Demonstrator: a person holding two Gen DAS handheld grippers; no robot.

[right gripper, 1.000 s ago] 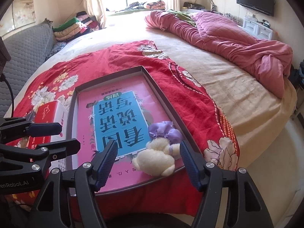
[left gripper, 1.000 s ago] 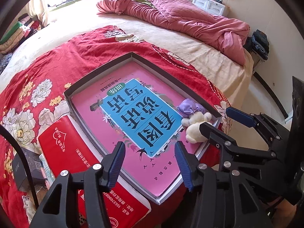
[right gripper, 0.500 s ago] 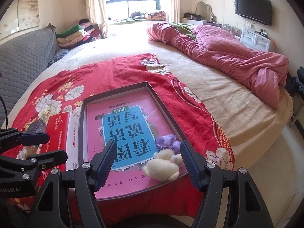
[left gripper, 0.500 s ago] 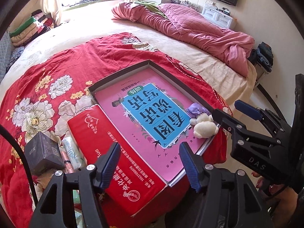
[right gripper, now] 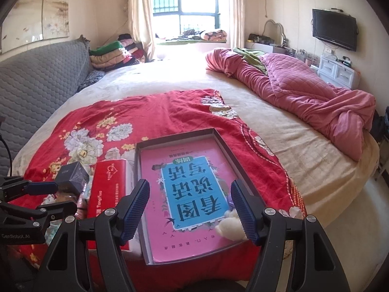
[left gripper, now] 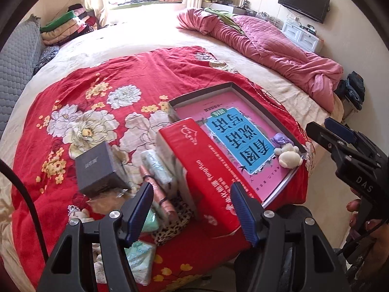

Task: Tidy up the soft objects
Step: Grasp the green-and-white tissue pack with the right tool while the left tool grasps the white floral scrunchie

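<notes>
Small white plush toy with purple bow (left gripper: 289, 157) in near right corner of shallow dark tray (right gripper: 223, 143) on red floral bedspread (left gripper: 80, 92), partly hidden behind right gripper (right gripper: 189, 209), left gripper (left gripper: 192, 210) over blurred clutter, both jaws spread wide, empty

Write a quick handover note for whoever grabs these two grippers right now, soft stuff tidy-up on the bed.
Left gripper: open, empty, above the clutter beside the red tissue pack.
Right gripper: open, empty, over the shallow dark tray.
Done: small white plush toy with purple bow sits in the tray's near right corner on the pink book.
Left: mint-green soft packets and leopard-print pouch lie loose on the red floral blanket, by the dark grey box.
</notes>
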